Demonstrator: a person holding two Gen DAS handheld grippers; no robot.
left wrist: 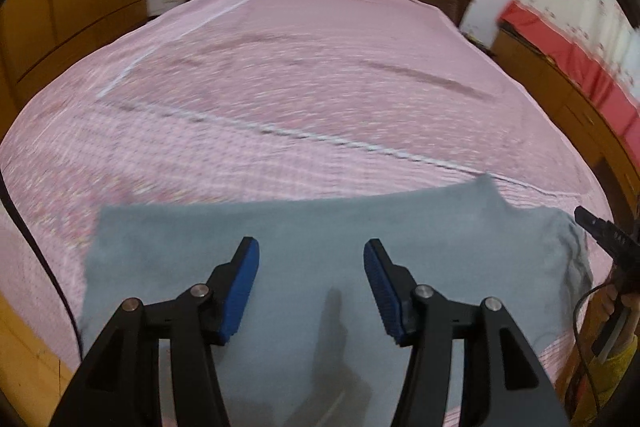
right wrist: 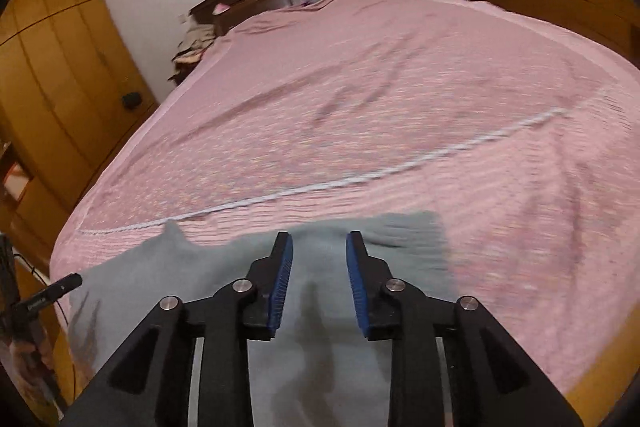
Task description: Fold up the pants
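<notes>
Item 1: my left gripper [left wrist: 311,261], black frame with blue ribbed pads, jaws spread wide and holding nothing, hovering over cloth. Whether the pads touch the fabric I cannot tell.

Item 2: my right gripper [right wrist: 319,259], same build, jaws parted by a narrower gap, also empty, above the same cloth.

Item 3: grey-blue soft fabric pants [left wrist: 320,227], lying flat at the near edge of the bed, already doubled into a broad band by the look of it. Long axis runs left to right across both views. The end on my right is bunched and gathered [left wrist: 568,247]; the end on my left is a straight square edge [left wrist: 100,227]. A small peak [right wrist: 173,227] rises along the far edge.

Item 4: pink patterned bedspread [left wrist: 280,67], with a white stitched seam [right wrist: 400,171] crossing it beyond the pants.

Risk, as I judge it: closing on a single layer would drag the stack apart; the bunched end may fold crooked; the bedspread could be pinched along with the pants.
</notes>
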